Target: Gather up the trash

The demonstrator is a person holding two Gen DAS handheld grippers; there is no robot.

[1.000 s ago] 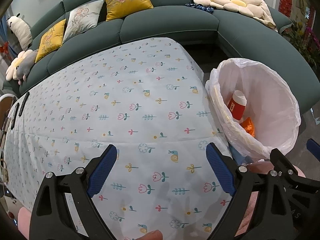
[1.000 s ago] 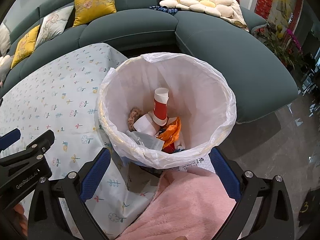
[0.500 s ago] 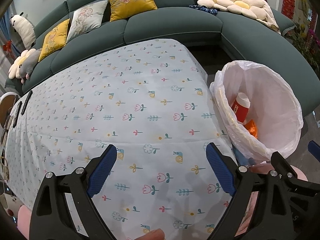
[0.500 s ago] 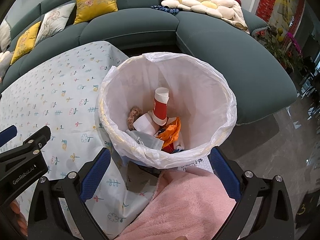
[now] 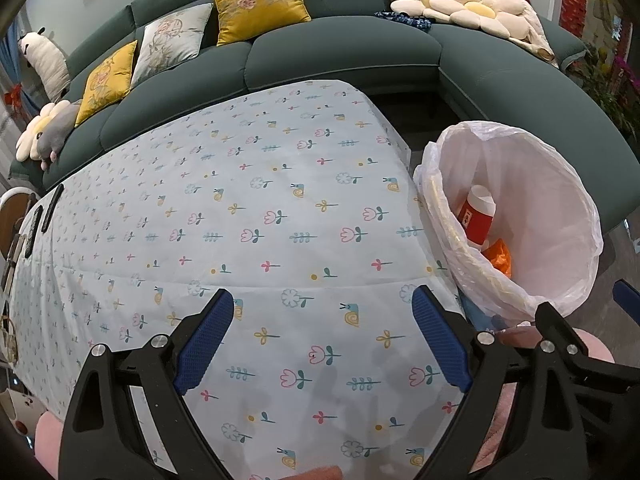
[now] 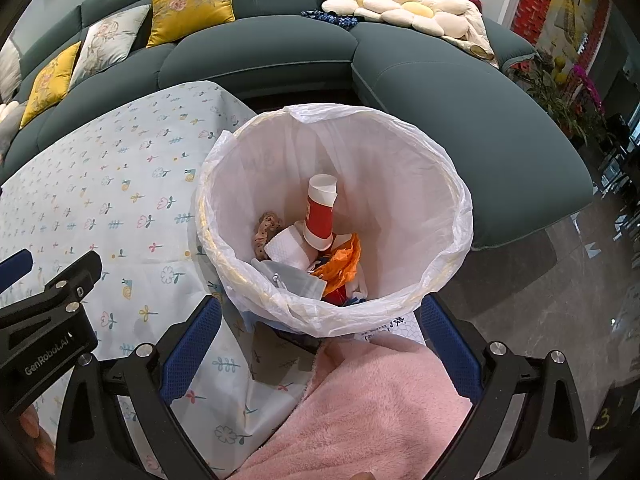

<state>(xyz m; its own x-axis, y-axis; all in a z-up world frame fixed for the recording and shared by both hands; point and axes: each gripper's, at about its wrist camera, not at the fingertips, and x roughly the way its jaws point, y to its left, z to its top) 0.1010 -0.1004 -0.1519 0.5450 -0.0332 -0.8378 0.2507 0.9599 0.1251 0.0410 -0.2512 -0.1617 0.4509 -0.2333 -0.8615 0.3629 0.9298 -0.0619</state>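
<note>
Hovering right hand-held gripper [image 6: 320, 344], trash bin [image 6: 452, 264] ahead

trash bin [image 6: 448, 200] right of table [image 5: 280, 208], sofa [image 5: 344, 52] behind

we read "genrobot.ai" in pale letters on the black body of the left claw [image 6: 52, 344], seen from the right wrist. a white paper [image 6: 394, 326] under the bin's edge bears printed characters too small for us to make out.
</note>
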